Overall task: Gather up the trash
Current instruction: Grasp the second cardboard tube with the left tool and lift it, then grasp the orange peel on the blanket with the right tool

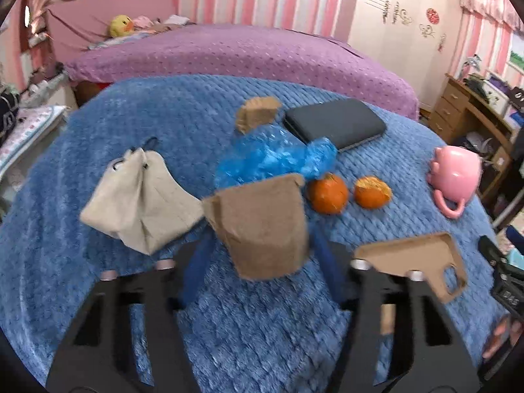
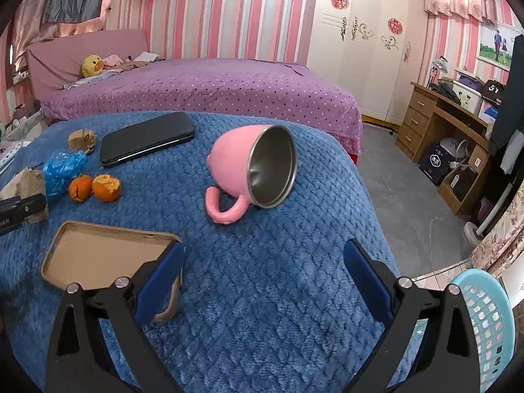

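On the blue blanket, my left gripper [image 1: 262,245] is open around a brown cardboard piece [image 1: 262,226], its blue fingers on both sides of it. Behind it lie a crumpled blue plastic bag [image 1: 275,159], two orange peels [image 1: 327,193] and a small brown paper scrap [image 1: 257,113]. A flat cardboard tray [image 1: 422,258] lies at the right. My right gripper [image 2: 263,262] is open and empty, with its left finger over the corner of the cardboard tray [image 2: 98,255]. The peels [image 2: 95,187] and the blue bag [image 2: 62,167] show at the left.
A pink cup [image 2: 252,167] lies on its side mid-table. A black phone [image 2: 147,137] and a beige pouch [image 1: 137,196] also lie on the blanket [image 2: 262,294]. A light-blue basket [image 2: 484,330] stands at the lower right. A purple bed [image 2: 203,88] is behind.
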Motion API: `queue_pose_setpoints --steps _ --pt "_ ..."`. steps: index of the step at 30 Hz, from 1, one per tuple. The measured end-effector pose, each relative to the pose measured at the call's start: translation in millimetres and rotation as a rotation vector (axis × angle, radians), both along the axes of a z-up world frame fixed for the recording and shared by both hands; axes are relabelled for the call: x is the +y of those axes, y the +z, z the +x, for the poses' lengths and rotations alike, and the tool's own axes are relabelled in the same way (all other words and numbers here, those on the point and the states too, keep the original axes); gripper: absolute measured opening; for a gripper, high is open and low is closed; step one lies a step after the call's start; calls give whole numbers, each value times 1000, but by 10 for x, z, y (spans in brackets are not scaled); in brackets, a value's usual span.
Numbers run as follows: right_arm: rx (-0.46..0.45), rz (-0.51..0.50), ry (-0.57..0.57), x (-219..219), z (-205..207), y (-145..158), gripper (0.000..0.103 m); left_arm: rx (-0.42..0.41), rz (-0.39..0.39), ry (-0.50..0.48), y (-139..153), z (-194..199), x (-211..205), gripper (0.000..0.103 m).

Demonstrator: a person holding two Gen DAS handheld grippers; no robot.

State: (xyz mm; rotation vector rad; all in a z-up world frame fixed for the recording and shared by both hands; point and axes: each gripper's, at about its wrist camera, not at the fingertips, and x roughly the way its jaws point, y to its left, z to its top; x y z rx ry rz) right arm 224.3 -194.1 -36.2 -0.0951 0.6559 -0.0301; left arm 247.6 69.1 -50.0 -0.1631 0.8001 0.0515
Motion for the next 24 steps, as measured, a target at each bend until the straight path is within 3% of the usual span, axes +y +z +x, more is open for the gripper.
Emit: queue_pose_setpoints --steps 9,17,24 --pt "-13 5 37 220 -67 15 96 -6 -35 -16 118 -252 278 47" --pt "-5 41 107 609 3 46 96 -85 101 28 273 -302 444 47" --pt "42 43 166 1073 380 15 91 -89 85 56 277 -261 617 47"
